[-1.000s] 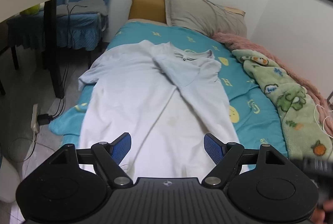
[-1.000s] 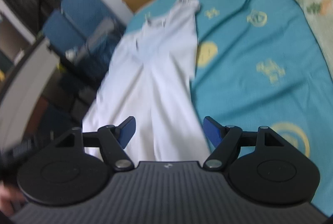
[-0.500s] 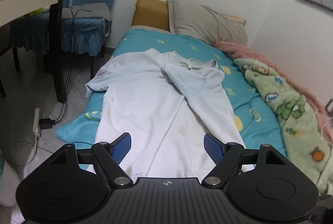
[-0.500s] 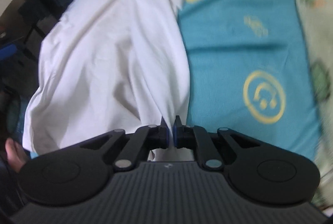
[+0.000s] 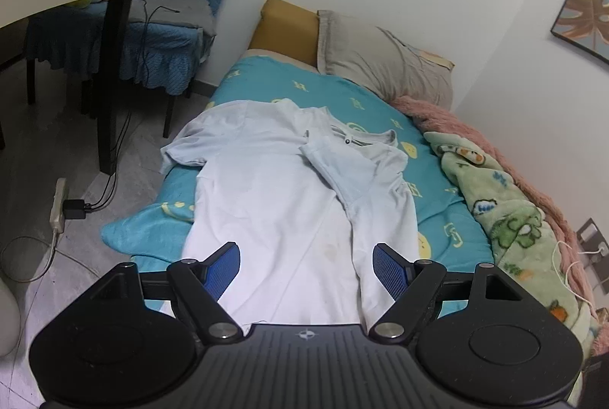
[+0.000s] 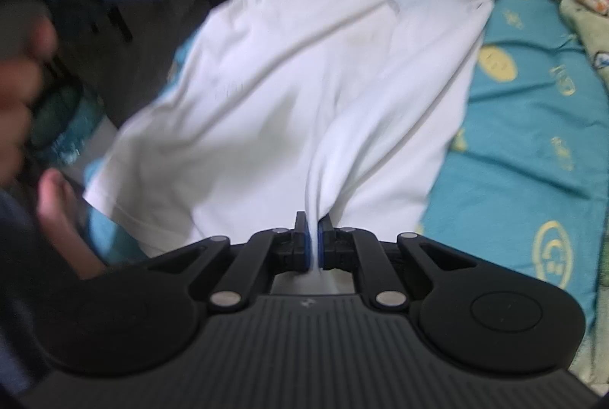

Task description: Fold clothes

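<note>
A white T-shirt [image 5: 281,188] lies spread on the teal bedsheet [image 5: 445,196], its right sleeve folded in over the chest. My left gripper [image 5: 306,266] hovers open above the shirt's lower hem, nothing between its blue pads. In the right wrist view, my right gripper [image 6: 313,242] is shut on a pinch of the T-shirt [image 6: 266,93] at its hem, and the cloth rises in a ridge from the pads. That view is blurred.
A green cartoon blanket [image 5: 506,218] and a pink one lie along the right wall. Pillows [image 5: 380,62] sit at the bed's head. A chair [image 5: 167,28], a table and a power strip [image 5: 59,203] with cables stand on the floor at left. A hand [image 6: 23,85] shows at left.
My right gripper shut on the shirt's hem and rolled, pulling the cloth into a ridge. The left gripper drew back a little, still open.
</note>
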A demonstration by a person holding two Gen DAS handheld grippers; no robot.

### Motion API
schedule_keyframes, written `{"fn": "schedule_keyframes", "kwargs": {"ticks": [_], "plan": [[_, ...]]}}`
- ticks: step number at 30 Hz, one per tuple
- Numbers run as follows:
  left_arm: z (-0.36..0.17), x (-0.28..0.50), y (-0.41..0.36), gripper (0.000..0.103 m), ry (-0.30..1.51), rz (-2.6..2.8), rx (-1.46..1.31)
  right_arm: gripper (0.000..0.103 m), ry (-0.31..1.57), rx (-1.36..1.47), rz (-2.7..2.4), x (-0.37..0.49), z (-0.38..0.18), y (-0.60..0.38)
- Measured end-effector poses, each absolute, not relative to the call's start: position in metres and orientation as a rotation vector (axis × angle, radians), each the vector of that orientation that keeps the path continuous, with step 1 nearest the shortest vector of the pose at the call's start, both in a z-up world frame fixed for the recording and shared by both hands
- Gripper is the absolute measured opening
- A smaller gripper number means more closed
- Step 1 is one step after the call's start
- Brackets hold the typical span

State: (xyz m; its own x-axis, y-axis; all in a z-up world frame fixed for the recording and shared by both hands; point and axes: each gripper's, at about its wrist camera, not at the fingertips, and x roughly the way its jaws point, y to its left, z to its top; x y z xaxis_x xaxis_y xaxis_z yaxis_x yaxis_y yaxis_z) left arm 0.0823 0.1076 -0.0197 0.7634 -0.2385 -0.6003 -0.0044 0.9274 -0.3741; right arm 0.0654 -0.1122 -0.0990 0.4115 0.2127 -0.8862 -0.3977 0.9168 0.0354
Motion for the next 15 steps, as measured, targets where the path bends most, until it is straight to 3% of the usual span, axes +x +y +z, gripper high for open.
{"fn": "schedule_keyframes", "kwargs": {"ticks": [7, 8, 9, 11, 15], "plan": [[-0.033, 0.094, 0.108, 0.079, 0.737, -0.115, -0.376, 0.013, 1.130, -0.087, 0.370, 0.066, -0.100, -0.135], [-0.036, 0.096, 0.107, 0.079, 0.747, -0.117, -0.380, 0.025, 1.122, -0.053, 0.380, 0.064, -0.093, -0.140], [-0.039, 0.100, 0.106, 0.080, 0.757, -0.121, -0.387, 0.053, 1.109, -0.022, 0.391, 0.063, -0.086, -0.144], [-0.046, 0.108, 0.103, 0.081, 0.776, -0.127, -0.403, 0.084, 1.049, 0.034, 0.393, 0.063, -0.069, -0.154], [-0.059, 0.141, 0.094, 0.082, 0.816, -0.129, -0.451, 0.084, 0.899, 0.153, 0.331, 0.090, -0.042, -0.181]]}}
